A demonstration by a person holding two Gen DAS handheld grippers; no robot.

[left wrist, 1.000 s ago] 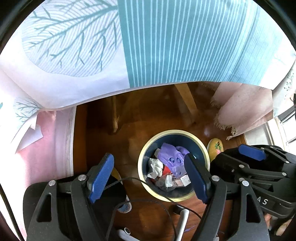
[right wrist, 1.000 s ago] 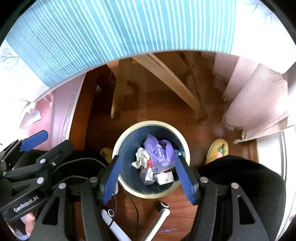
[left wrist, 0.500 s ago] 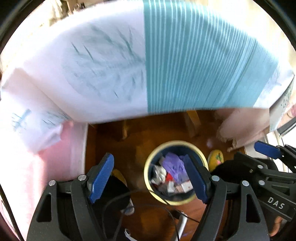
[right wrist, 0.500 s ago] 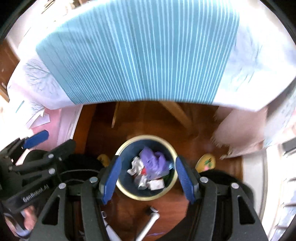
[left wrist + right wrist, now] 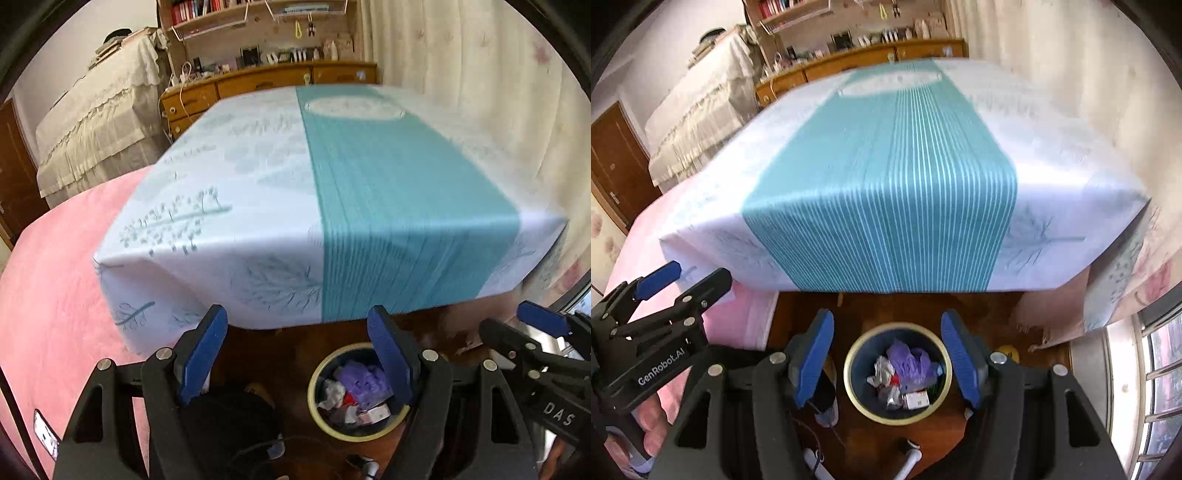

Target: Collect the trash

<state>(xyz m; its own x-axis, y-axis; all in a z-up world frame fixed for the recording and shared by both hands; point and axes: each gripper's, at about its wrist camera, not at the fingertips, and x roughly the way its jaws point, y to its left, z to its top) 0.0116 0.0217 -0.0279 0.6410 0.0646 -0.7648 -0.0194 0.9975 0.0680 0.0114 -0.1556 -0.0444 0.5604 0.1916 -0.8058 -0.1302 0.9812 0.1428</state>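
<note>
Round blue trash bin (image 5: pixel 855 391), cream rim, upright on floor, holding purple bag (image 5: pixel 911 362), crumpled wrappers (image 5: pixel 883 372)

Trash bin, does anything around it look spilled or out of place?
Nothing stands out. The bin stands upright on the wood floor, its trash all inside the rim, none visibly spilled beside it. Both grippers are open and empty.

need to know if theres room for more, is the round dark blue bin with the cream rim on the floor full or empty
Partly full. The round dark blue bin with the cream rim holds crumpled purple plastic, white paper scraps and a small carton, all below its rim.
</note>
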